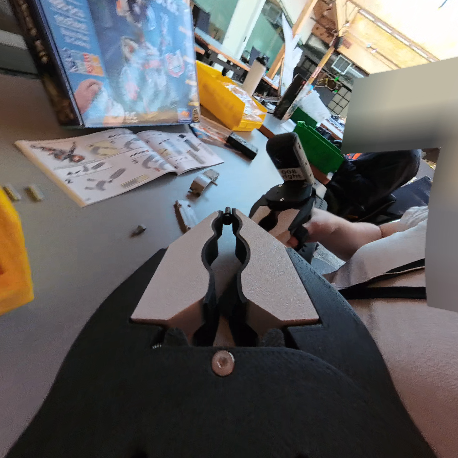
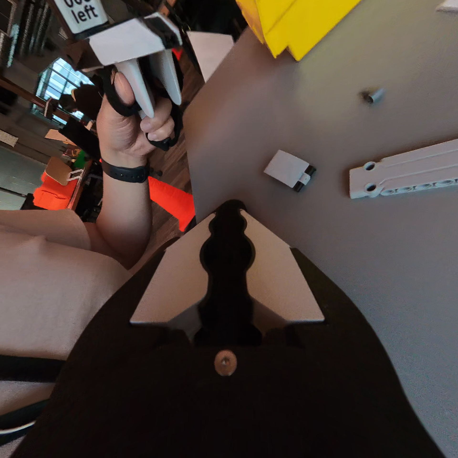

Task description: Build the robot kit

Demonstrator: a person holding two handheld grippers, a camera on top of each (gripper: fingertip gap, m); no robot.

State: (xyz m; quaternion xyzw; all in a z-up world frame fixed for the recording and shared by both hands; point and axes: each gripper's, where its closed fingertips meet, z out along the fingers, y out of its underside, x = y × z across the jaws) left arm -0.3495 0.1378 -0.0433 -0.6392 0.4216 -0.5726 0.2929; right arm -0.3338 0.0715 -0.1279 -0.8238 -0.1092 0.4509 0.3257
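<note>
Black pin: sits just above the centre of the left wrist view, pinched at the very tips of the left gripper. Stands roughly upright between the two tips, with only a short length caught and its head poking out past them. Fingers drawn close around it, with a narrow wavy gap showing grey table further back. Hangs above the table, touching nothing else.

Below and left of the pin, on the table: a long grey beam and a small dark piece. Further up, a curved grey part, then an open instruction booklet and, in the upper left, a tall blue box standing on edge. Yellow bin beside the box, orange bin at the left edge.

Right gripper: pressed together at the centre of the right wrist view, dark pads meeting along their length, nothing visible between them. Tips hover over the table's edge. To the right, a white panel with a black hinge, a pale beam with holes and a small grey connector, all apart from each other. In the upper left, a hand with a black wristband grips the left gripper's handle; pin not discernible from here.
</note>
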